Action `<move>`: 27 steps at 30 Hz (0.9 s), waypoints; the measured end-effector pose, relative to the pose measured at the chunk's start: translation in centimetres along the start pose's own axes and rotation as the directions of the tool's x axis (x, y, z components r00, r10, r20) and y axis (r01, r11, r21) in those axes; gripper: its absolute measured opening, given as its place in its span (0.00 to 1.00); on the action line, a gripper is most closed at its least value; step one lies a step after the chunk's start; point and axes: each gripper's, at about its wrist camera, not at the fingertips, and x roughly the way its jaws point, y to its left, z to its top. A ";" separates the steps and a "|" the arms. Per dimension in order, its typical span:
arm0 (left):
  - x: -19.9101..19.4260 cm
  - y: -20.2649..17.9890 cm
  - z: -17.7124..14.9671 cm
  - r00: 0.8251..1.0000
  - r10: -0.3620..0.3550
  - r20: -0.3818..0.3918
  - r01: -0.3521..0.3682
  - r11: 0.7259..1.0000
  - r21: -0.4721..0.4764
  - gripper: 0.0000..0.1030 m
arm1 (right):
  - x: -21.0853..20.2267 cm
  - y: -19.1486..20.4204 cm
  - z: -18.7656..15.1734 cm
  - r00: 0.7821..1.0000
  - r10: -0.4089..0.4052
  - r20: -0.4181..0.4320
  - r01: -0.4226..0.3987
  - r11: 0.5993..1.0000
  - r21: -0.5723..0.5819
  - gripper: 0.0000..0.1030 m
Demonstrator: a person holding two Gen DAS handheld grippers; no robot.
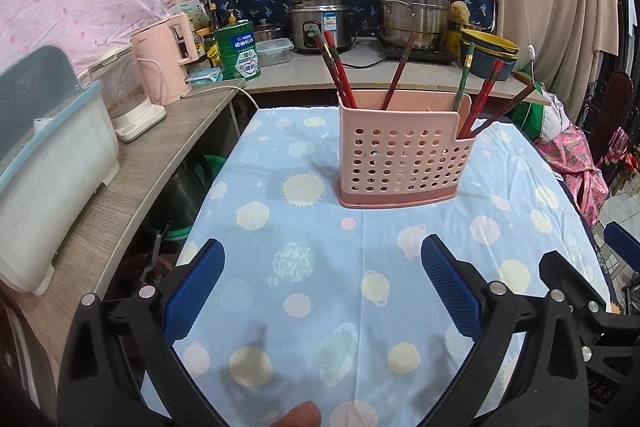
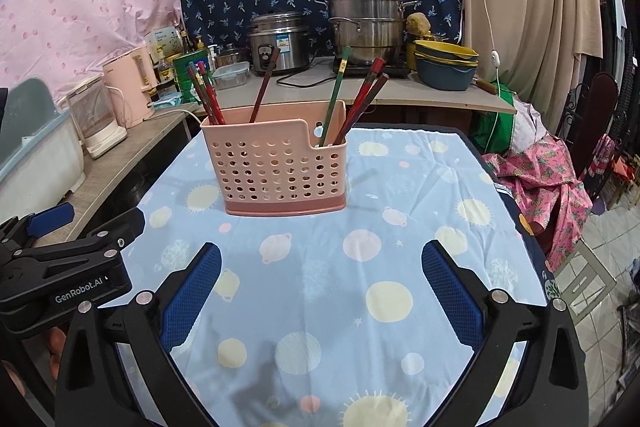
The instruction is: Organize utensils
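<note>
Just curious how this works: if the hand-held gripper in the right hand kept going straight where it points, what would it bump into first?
Probably the tablecloth just short of the pink utensil holder; depth is hard to judge.

I'm in a cramped home kitchen. Straight ahead of my fingers, beyond the cloth-covered table (image 1: 360,307), a counter holds a rice cooker (image 1: 318,21), a stacked steel steamer pot (image 1: 414,7) and bowls (image 1: 488,55). Off to the left of my fingers stand a pink kettle (image 1: 164,63) and a dish-drainer box (image 1: 44,163); clothes hang to the right.
</note>
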 end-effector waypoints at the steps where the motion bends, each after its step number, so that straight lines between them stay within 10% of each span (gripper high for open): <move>1: 0.0 0.0 -0.1 1.000 0.001 0.000 -0.001 1.000 0.000 0.92 | 0.0 0.0 0.0 1.000 0.002 -0.002 -0.002 1.000 0.001 0.94; 27: -0.5 0.2 -0.3 1.000 0.020 -0.008 -0.020 1.000 -0.003 0.92 | -0.2 0.5 -0.3 1.000 -0.001 -0.002 0.001 1.000 -0.009 0.94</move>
